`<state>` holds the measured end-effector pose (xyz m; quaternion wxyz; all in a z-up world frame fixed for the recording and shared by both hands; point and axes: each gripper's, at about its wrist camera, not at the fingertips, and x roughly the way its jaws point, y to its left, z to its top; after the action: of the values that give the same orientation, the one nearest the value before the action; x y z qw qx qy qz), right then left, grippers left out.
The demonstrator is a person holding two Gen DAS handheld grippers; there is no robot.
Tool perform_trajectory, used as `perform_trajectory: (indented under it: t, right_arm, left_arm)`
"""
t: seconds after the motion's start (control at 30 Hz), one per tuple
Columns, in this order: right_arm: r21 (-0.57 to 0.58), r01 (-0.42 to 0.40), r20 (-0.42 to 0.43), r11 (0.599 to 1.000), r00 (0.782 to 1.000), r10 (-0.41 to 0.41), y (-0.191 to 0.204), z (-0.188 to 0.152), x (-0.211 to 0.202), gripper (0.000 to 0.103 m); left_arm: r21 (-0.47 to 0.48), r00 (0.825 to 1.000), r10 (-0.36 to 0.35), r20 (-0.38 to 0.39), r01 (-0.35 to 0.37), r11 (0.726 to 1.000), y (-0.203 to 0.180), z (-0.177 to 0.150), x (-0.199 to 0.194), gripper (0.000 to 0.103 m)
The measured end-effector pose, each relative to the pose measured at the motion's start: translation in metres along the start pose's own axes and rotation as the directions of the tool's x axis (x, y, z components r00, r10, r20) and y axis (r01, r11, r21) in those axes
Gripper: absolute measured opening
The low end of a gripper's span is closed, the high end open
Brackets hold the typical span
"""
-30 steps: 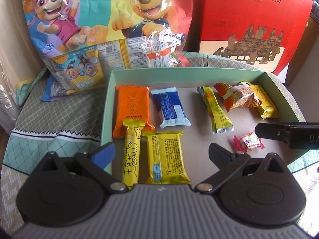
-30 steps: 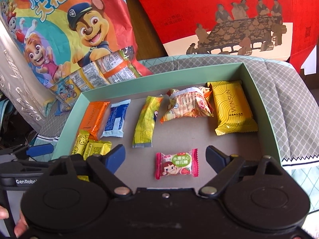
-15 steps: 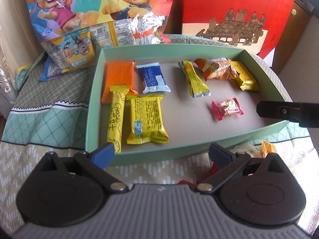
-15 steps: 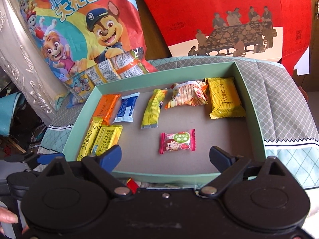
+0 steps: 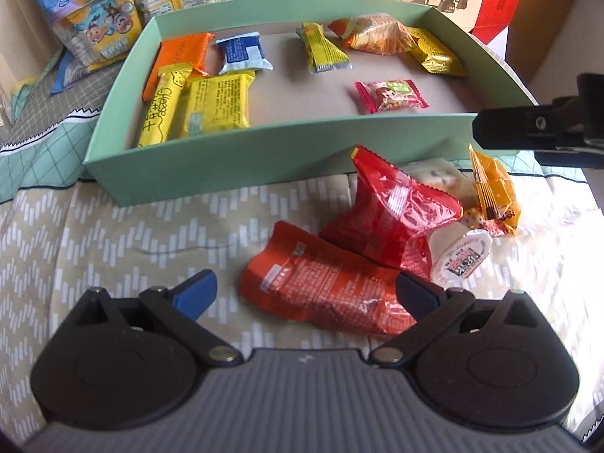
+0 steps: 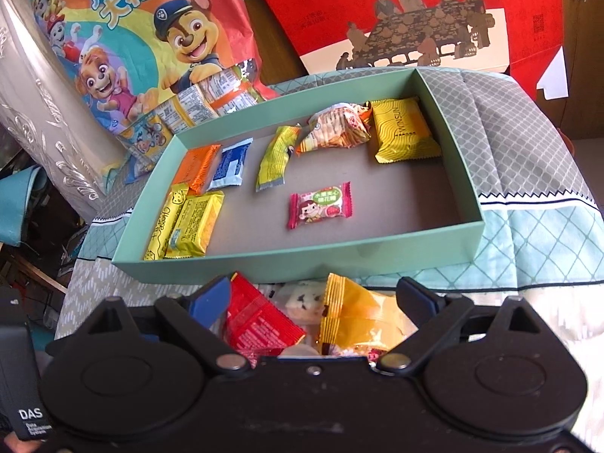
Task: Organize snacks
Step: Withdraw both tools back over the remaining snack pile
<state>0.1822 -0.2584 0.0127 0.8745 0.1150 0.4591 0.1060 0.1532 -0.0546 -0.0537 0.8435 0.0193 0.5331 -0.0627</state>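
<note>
A mint-green box (image 5: 226, 158) (image 6: 302, 260) holds several wrapped snacks, among them a pink candy (image 5: 390, 94) (image 6: 321, 204), a yellow cheese stick (image 5: 160, 113) and a yellow Winsun pack (image 6: 404, 130). In front of the box lies a loose pile: an orange-red packet (image 5: 321, 294), a red packet (image 5: 400, 211) (image 6: 260, 324), an orange-yellow packet (image 5: 494, 192) (image 6: 351, 317) and a jelly cup (image 5: 460, 256). My left gripper (image 5: 305, 294) is open low over the orange-red packet, pads clear of it. My right gripper (image 6: 313, 298) is open wide above the pile, holding nothing.
A cartoon-dog gift bag (image 6: 143, 37) with small packs inside and a red gift box (image 6: 396, 11) stand behind the green box. Patterned cloth (image 5: 113, 234) covers the surface. One finger of the right gripper (image 5: 528, 128) juts in at the right of the left wrist view.
Both grippers have drawn back from over the box to the loose pile in front of it, which came into view. The left one has also dropped lower. Both stay open.
</note>
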Motion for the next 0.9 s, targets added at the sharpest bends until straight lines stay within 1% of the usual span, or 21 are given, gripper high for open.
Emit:
perform_trajectory:
  t: [0.1, 0.13, 0.2, 0.23, 0.27, 0.33, 0.37, 0.4, 0.43, 0.53, 0.73, 0.83, 0.9]
  right_arm:
    - [-0.002, 0.014, 0.022, 1.000, 1.000, -0.014, -0.001, -0.007, -0.006, 0.090]
    - [0.004, 0.013, 0.024, 1.000, 1.000, -0.013, -0.002, -0.008, -0.007, 0.085]
    - [0.008, 0.004, 0.022, 1.000, 1.000, -0.004, -0.003, -0.010, -0.008, 0.064]
    - [0.007, 0.000, 0.019, 1.000, 1.000, 0.000, -0.002, -0.010, -0.008, 0.059]
    - [0.003, -0.004, 0.015, 1.000, 1.000, 0.004, -0.001, -0.011, -0.007, 0.047]
    - [-0.010, -0.020, 0.004, 1.000, 1.000, 0.020, 0.004, -0.013, -0.006, 0.035]
    - [-0.018, -0.031, -0.004, 0.999, 1.000, 0.031, 0.007, -0.014, -0.005, 0.034]
    - [-0.025, -0.044, -0.012, 0.999, 0.999, 0.044, 0.010, -0.014, -0.004, 0.034]
    - [-0.034, -0.056, -0.023, 0.998, 0.998, 0.056, 0.015, -0.015, -0.002, 0.034]
    - [-0.056, -0.078, -0.054, 0.995, 0.996, 0.075, 0.027, -0.017, 0.006, 0.034]
    - [-0.081, -0.089, -0.107, 0.993, 0.991, 0.080, 0.046, -0.015, 0.030, 0.034]
    - [-0.107, -0.089, -0.129, 0.990, 0.989, 0.075, 0.057, -0.016, 0.043, 0.037]
    - [-0.122, -0.078, -0.136, 0.989, 0.989, 0.061, 0.063, -0.017, 0.050, 0.049]
  left_arm:
    - [-0.038, 1.000, -0.003, 0.013, 0.003, 0.999, -0.003, 0.003, 0.003, 0.103]
    - [-0.043, 1.000, -0.003, 0.016, 0.004, 0.999, -0.003, 0.003, 0.004, 0.103]
    - [-0.035, 1.000, 0.009, 0.023, -0.008, 0.999, -0.005, 0.002, 0.004, 0.103]
    - [-0.025, 0.999, 0.016, 0.031, -0.015, 1.000, -0.006, 0.001, 0.004, 0.103]
    - [-0.016, 0.999, 0.022, 0.037, -0.021, 1.000, -0.006, 0.000, 0.003, 0.103]
    - [-0.001, 0.999, 0.035, 0.034, -0.035, 0.999, -0.004, -0.004, 0.003, 0.103]
    - [0.008, 0.998, 0.056, 0.023, -0.057, 0.998, -0.003, -0.007, 0.003, 0.103]
    - [0.013, 0.998, 0.059, 0.025, -0.059, 0.998, -0.001, -0.009, 0.003, 0.103]
    - [0.011, 0.998, 0.046, 0.035, -0.047, 0.999, 0.004, -0.013, 0.001, 0.103]
    - [0.002, 0.999, 0.035, 0.025, -0.035, 0.999, 0.016, -0.020, -0.003, 0.103]
    - [-0.024, 0.998, 0.050, 0.026, -0.050, 0.998, 0.049, -0.028, -0.007, 0.103]
    - [-0.047, 0.999, 0.050, 0.015, -0.050, 0.998, 0.068, -0.030, -0.009, 0.103]
    - [-0.075, 0.998, 0.062, 0.010, -0.061, 0.995, 0.082, -0.031, -0.012, 0.103]
